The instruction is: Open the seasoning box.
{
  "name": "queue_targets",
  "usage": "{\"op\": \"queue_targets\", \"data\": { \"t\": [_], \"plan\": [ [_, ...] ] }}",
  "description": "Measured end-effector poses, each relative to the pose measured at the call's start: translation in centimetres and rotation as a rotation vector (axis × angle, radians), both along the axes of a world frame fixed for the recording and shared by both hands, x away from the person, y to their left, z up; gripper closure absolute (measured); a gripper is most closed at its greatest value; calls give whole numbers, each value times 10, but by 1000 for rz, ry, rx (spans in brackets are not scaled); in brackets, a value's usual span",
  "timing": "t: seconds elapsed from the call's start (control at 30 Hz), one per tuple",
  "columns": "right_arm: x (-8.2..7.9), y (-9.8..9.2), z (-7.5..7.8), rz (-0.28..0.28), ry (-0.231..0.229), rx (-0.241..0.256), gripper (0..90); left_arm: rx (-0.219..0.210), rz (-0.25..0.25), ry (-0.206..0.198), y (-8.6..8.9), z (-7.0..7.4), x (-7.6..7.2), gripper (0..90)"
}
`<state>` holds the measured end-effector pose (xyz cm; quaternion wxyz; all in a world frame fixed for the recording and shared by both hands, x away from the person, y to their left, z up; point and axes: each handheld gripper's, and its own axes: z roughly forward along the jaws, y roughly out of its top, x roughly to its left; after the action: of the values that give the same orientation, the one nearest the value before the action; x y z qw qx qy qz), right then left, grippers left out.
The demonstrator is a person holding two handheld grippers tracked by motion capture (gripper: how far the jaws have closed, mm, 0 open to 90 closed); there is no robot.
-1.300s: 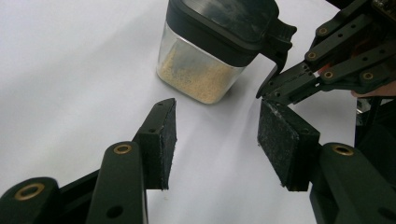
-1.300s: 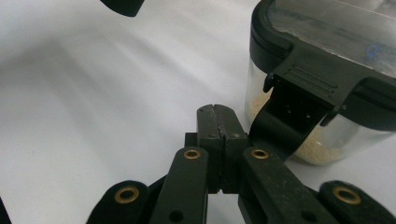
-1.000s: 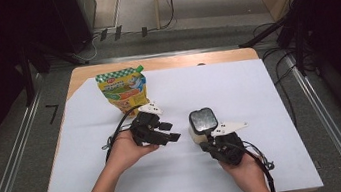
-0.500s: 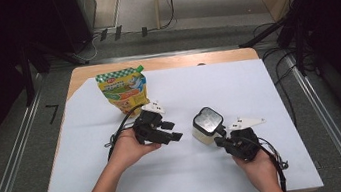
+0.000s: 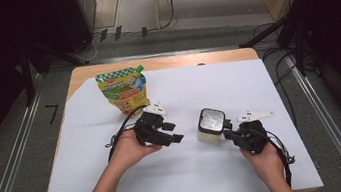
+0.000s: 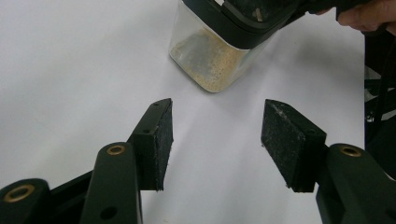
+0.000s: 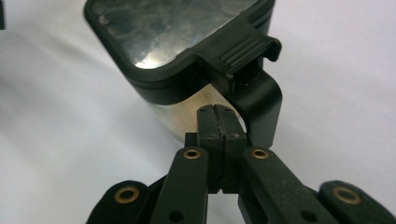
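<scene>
The colourful food pouch, at about eleven o'clock on the table, has printing on its front, but the letters are too small and blurry to read. No other words or numbers can be read.

Black jaws with brass-coloured rivets and dark rough pads are seen on the left gripper and right gripper, each topped by a pale plate and trailed by black cable.
</scene>
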<state>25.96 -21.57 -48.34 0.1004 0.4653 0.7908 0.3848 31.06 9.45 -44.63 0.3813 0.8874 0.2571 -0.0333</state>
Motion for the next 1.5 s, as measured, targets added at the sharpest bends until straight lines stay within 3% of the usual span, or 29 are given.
{"op": "queue_targets", "data": {
  "t": [0.63,0.93,1.1,1.33,1.5],
  "plan": [
    [29,-6,-11,-27,-17,-33,900,-5,-13,-29,-1,-3,-5,389],
    [38,-4,-12,-19,-3,-40,900,-42,-10,-39,-1,-5,-6,339],
    [35,-7,-4,-18,21,-22,900,-75,-44,-21,-5,-2,-1,304],
    [28,-21,17,-26,18,-13,900,-62,-57,-26,-16,2,13,293],
    [35,-28,18,-29,31,-47,900,-60,-93,-12,-31,4,25,272]
  ]
}}
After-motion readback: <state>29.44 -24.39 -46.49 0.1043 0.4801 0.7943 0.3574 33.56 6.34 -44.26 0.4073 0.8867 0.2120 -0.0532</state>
